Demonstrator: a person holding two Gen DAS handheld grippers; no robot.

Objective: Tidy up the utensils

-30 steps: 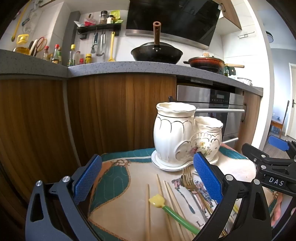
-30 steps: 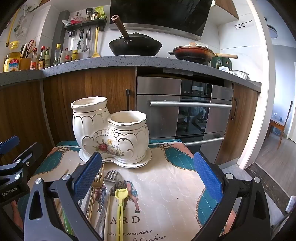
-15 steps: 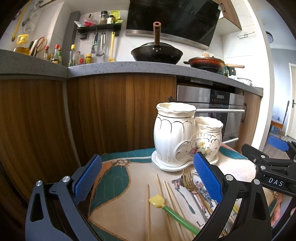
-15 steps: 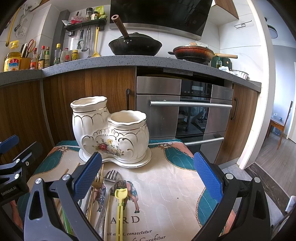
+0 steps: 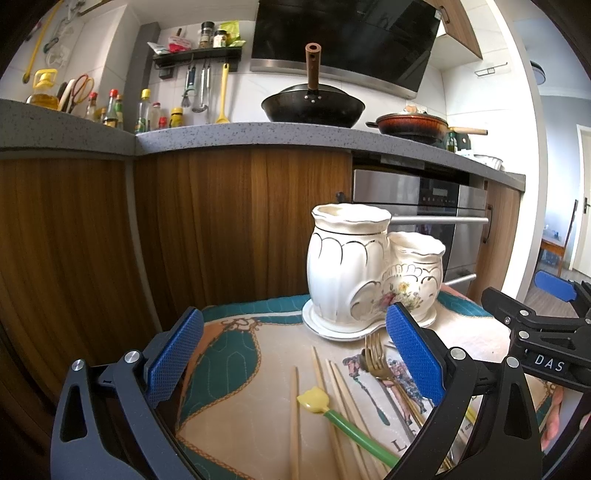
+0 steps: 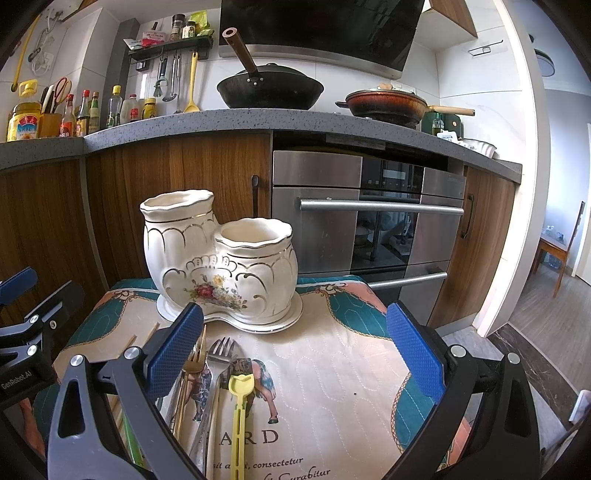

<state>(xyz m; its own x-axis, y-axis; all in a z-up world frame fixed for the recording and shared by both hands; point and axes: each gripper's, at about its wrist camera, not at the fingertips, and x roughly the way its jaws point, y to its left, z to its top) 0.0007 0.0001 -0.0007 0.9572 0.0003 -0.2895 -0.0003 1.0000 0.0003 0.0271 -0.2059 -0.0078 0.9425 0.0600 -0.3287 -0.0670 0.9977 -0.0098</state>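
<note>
A home kitchen is showing in both views. A grey speckled countertop (image 6: 258, 120) is running over wood-grain cabinets (image 6: 177, 177) and a built-in stainless oven (image 6: 369, 214), with a black wok (image 6: 269, 88) and a reddish pan (image 6: 384, 103) sitting under a dark range hood (image 6: 317, 29). Sauce bottles (image 6: 88, 110) are standing along the counter, and cooking tools are hanging from a wall rack (image 6: 170, 48) against white tiles.

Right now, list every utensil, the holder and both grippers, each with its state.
Ceramic holder: upright on its saucer, both cups look empty.
Chopsticks: loose, flat on mat.
Gold fork: flat on mat.
Silver fork: flat on mat.
Green-handled spoon: flat on mat.
Yellow utensil: flat on mat.
Left gripper: open, empty.
Right gripper: open, empty.
</note>
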